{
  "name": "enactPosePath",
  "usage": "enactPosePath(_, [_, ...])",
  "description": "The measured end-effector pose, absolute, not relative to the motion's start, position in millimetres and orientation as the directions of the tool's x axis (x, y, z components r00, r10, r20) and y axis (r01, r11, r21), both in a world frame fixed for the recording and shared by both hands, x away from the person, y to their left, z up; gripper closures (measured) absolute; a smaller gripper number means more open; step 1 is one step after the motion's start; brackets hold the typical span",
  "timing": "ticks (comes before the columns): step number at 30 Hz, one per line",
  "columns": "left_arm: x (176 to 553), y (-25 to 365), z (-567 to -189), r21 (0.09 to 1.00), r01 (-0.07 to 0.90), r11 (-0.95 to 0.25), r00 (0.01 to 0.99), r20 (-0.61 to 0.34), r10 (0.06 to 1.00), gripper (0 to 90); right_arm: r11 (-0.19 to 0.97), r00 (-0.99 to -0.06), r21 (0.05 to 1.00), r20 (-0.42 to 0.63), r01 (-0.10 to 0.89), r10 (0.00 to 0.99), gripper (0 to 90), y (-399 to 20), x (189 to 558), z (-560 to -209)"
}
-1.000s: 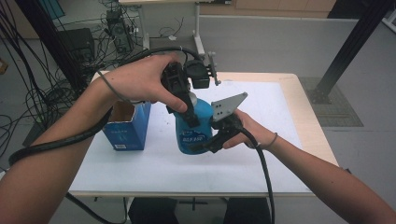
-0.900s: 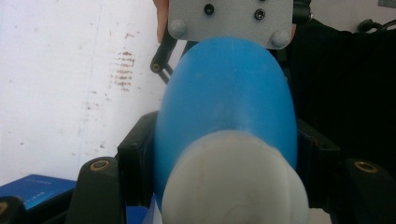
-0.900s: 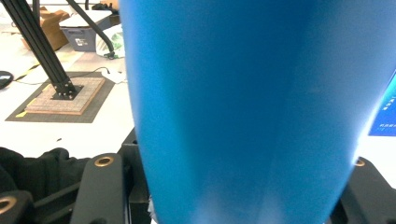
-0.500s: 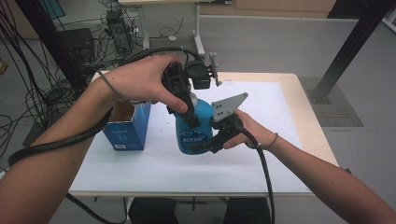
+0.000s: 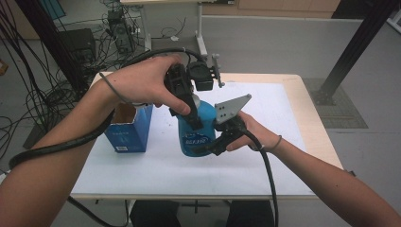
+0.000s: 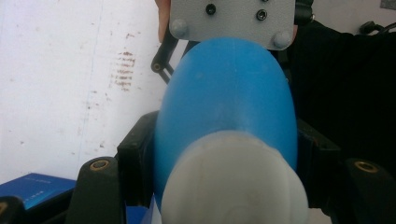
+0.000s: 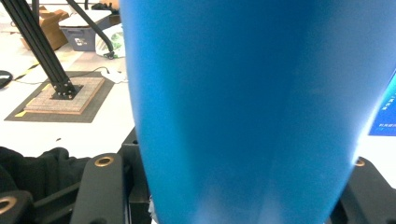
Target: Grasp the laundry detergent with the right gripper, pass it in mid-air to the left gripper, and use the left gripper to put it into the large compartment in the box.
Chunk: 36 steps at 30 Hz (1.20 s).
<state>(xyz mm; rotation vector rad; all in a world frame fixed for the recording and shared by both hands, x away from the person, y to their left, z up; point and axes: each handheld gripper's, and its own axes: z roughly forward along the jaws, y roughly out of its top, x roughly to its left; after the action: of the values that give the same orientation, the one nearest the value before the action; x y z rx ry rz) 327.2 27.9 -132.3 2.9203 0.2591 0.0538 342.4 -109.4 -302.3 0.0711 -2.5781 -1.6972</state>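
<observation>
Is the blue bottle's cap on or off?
On: a white cap sits on the blue bottle, with the left gripper closed at it.

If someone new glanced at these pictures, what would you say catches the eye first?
The blue bottle standing mid-table, clamped from two sides: the left gripper comes down on its white cap, and the right gripper squeezes its body from the side. Next, the open blue box standing just left of it on the white table.
</observation>
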Motion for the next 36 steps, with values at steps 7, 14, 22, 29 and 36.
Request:
enactPosePath(7, [326.3, 28.6, -132.4, 0.206, 0.175, -0.963, 0.983, 0.020, 0.183, 36.7, 0.394, -0.997, 0.919, 0.019, -0.010, -0.071, 40.0, -107.7, 342.3, -302.8])
enactPosePath(14, [326.3, 28.8, -132.2, 0.202, 0.176, -0.963, 0.983, 0.022, 0.184, 36.7, 0.396, -0.997, 0.918, 0.018, -0.012, -0.072, 40.0, -107.0, 342.5, -302.4])
enactPosePath(22, [325.9, 28.0, -132.3, 0.199, 0.174, -0.964, 0.983, 0.025, 0.182, 36.8, 0.399, -0.997, 0.917, 0.012, -0.017, -0.071, 40.0, -108.0, 342.5, -302.1])
enactPosePath(29, [325.9, 27.4, -133.0, 0.196, 0.175, -0.965, 0.983, 0.023, 0.183, 36.7, 0.399, -0.997, 0.917, 0.016, -0.013, -0.069, 40.0, -108.2, 342.1, -303.0])
enactPosePath(36, [326.0, 27.9, -133.0, 0.197, 0.172, -0.965, 0.983, 0.026, 0.181, 36.8, 0.399, -0.997, 0.917, 0.015, -0.015, -0.071, 40.0, -108.2, 342.4, -303.1])
